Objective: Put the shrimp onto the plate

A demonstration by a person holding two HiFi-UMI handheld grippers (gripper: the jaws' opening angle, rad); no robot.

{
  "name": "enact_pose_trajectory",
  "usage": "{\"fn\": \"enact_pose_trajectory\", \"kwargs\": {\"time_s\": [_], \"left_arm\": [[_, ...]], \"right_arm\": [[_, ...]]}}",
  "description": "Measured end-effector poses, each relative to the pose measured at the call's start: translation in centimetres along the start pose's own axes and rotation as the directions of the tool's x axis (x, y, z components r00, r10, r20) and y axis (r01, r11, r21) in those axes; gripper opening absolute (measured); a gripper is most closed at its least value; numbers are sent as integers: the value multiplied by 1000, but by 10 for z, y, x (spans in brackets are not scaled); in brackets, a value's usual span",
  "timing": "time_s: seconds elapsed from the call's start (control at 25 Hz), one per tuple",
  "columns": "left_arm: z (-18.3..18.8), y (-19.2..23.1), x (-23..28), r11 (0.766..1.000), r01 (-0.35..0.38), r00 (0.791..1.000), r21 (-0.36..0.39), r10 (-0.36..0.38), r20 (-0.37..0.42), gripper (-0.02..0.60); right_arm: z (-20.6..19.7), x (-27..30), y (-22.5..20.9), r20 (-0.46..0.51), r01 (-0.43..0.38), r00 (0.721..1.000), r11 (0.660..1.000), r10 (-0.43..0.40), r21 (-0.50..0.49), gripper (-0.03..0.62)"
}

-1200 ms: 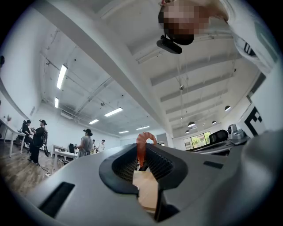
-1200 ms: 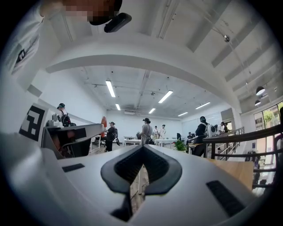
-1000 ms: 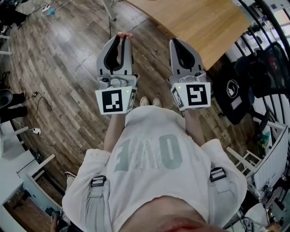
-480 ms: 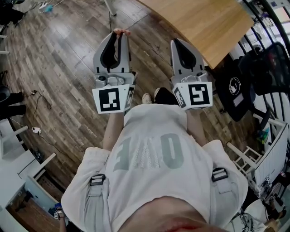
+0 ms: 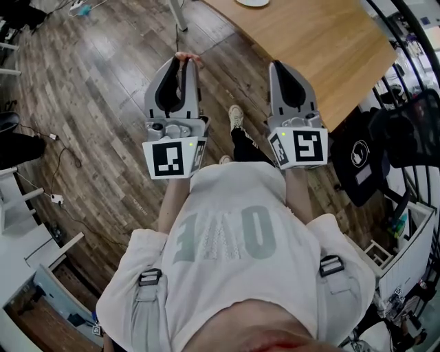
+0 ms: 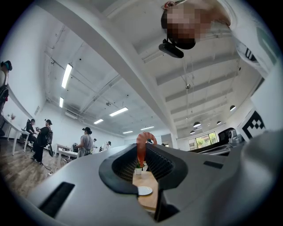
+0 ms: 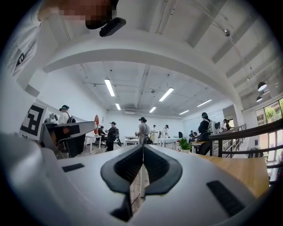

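Note:
An orange-red shrimp point(image 5: 188, 56) sticks out of the tips of my left gripper point(image 5: 183, 62), which is shut on it. In the left gripper view the shrimp point(image 6: 141, 150) stands upright between the dark pads. Beyond them a white plate point(image 6: 144, 190) lies on a wooden table point(image 6: 148, 201). The head view catches only the plate's edge point(image 5: 254, 3) at the top, on the table point(image 5: 323, 41). My right gripper point(image 5: 278, 64) is held beside the left one, over the floor near the table's edge. Its jaws point(image 7: 143, 148) are shut with nothing between them.
A small potted plant point(image 6: 138, 168) stands on the table behind the plate. A black office chair point(image 5: 385, 137) stands to the right. The person's shoe point(image 5: 236, 117) is on the wood floor between the grippers. Several people stand at desks far off point(image 7: 143, 130).
The person has stepped toward the table with both grippers held out. The table has come nearer, and the plate's edge has entered the top of the head view. The shrimp stays gripped.

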State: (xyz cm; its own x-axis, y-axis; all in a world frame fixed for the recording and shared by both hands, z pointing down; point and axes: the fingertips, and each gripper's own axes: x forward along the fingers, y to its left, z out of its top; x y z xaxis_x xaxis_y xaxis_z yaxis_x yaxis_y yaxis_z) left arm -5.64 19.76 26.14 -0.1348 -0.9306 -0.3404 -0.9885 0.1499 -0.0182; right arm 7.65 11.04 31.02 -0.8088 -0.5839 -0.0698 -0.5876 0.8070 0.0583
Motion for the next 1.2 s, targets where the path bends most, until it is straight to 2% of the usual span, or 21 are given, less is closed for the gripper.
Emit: {"fn": "enact_pose_trajectory", "kwargs": {"time_s": [0.2,0.72,1.0,1.2], "left_arm": [[-6,16,50,1000,1,1000,9,-1,22,63],[-53,30,197,1000,-6,1000,0,6,14,63],[-75,29,251,1000,8,1000,-12,-8,3,63],[-82,22,271,999,26,1000,-21,-26,-11,63]], "right_arm": [[7,50,-23,16,-12,1000,1000,12,-18,20],[-1,163,-123,3,-14,1000,999,14,-35,20],[-7,200,-158,1,-21,1000,999,21,-34,20],[-11,210,-177,-1,-14,1000,1000,14,-19,20]]}}
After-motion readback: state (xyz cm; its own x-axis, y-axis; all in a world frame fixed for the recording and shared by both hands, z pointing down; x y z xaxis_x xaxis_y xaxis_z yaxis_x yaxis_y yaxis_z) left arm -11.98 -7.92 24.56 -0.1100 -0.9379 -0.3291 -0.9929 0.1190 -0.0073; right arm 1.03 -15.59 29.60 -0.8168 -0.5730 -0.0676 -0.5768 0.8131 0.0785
